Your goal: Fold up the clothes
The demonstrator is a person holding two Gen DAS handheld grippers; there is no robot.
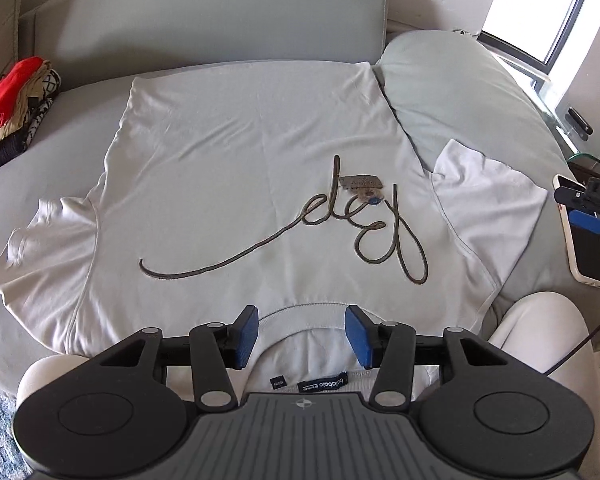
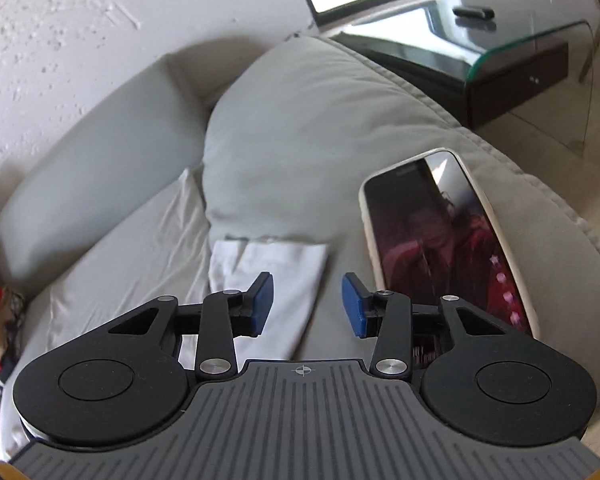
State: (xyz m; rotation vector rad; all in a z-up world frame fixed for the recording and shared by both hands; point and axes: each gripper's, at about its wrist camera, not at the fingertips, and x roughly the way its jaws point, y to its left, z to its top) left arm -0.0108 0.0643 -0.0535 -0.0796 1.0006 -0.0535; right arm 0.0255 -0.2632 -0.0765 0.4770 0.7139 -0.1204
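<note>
A white T-shirt lies spread flat on the sofa seat, front up, with grey script lettering and a hang tag on its chest. Its collar, with the neck label, is nearest me. My left gripper hovers open just over the collar, holding nothing. The shirt's right sleeve lies beside a pillow. Above that sleeve's near end my right gripper stands open with nothing between its blue pads; it also shows at the right edge of the left wrist view.
A phone in a white case lies on the sofa's right side, close to my right gripper. A grey pillow sits at the back right. A pile of red and patterned clothes rests at the left. A glass side table stands beyond the sofa.
</note>
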